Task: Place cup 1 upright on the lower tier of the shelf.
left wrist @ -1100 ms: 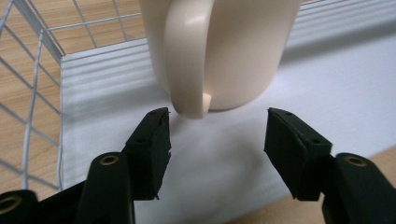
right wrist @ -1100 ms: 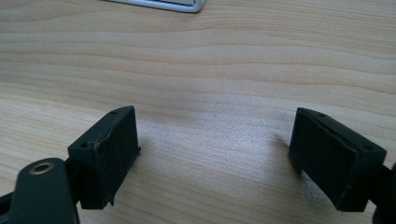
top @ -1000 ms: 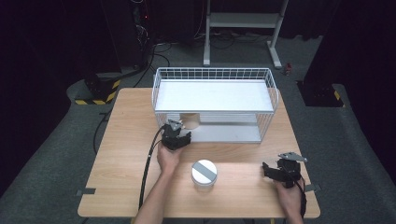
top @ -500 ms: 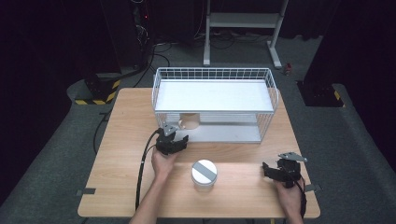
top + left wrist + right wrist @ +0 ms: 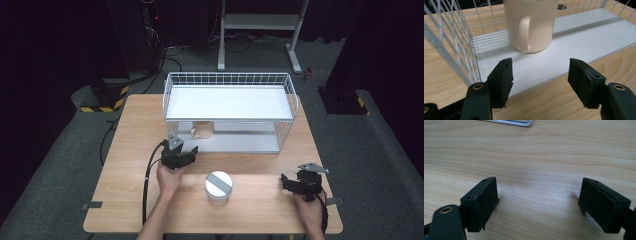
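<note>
A cream mug [image 5: 531,25] stands upright on the lower shelf of the white wire rack [image 5: 230,102], its handle facing my left gripper; from above the mug [image 5: 202,130] shows under the top shelf. My left gripper [image 5: 540,75] is open just in front of the shelf edge, apart from the mug, and the same left gripper [image 5: 179,154] sits at the rack's front left in the high view. A white jar with a grey lid [image 5: 218,186] stands between the hands. My right gripper [image 5: 299,183] is open over bare wood near the front right, and its jaws [image 5: 539,203] hold nothing.
The wooden table [image 5: 130,145] has free room on its left side and along the front. A black cable [image 5: 147,185] trails from the left gripper off the front edge. Beyond the table are a dark floor and a metal stand [image 5: 260,30].
My left gripper has drawn back from the rack's lower shelf toward the table's front left, leaving the mug on the shelf. The right gripper has stayed put.
</note>
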{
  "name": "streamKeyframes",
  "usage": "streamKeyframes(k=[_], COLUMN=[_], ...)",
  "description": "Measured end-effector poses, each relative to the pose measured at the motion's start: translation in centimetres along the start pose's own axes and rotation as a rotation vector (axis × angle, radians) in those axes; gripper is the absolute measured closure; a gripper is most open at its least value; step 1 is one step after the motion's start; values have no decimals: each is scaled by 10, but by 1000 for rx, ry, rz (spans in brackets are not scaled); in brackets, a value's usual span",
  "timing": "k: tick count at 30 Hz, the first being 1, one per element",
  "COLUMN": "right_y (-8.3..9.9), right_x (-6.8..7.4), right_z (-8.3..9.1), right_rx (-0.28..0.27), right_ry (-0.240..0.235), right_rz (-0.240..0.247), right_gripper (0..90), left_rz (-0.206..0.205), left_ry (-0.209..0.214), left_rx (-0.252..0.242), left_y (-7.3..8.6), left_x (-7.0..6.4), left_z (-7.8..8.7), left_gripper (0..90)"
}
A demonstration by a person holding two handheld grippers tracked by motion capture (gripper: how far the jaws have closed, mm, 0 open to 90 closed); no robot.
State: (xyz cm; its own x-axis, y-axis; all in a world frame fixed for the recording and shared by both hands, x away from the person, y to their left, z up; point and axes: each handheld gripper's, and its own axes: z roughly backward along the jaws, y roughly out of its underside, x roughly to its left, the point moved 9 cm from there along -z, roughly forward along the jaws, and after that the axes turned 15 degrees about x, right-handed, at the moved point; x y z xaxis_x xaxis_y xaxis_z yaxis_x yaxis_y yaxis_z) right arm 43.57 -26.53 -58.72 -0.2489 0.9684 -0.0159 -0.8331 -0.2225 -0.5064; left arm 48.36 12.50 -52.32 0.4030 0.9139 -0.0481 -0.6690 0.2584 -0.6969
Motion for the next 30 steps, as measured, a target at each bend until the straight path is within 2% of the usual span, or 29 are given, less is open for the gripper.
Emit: streamKeyframes(k=[8, 18, 26, 30], right_y=[0, 0, 0, 0], right_x=[0, 0, 0, 0], right_z=[0, 0, 0, 0], right_rx=[0, 1, 0, 1], right_ry=[0, 0, 0, -1], right_rz=[0, -3, 0, -2], right_gripper=[153, 153, 153, 153], left_rz=[-3, 18, 28, 35], left_ry=[9, 21, 26, 24], left_rx=[-15, -26, -33, -18], left_y=[3, 6, 17, 24], left_x=[0, 3, 6, 9], left_z=[10, 19, 32, 37], left_gripper=[362, 352, 341, 335])
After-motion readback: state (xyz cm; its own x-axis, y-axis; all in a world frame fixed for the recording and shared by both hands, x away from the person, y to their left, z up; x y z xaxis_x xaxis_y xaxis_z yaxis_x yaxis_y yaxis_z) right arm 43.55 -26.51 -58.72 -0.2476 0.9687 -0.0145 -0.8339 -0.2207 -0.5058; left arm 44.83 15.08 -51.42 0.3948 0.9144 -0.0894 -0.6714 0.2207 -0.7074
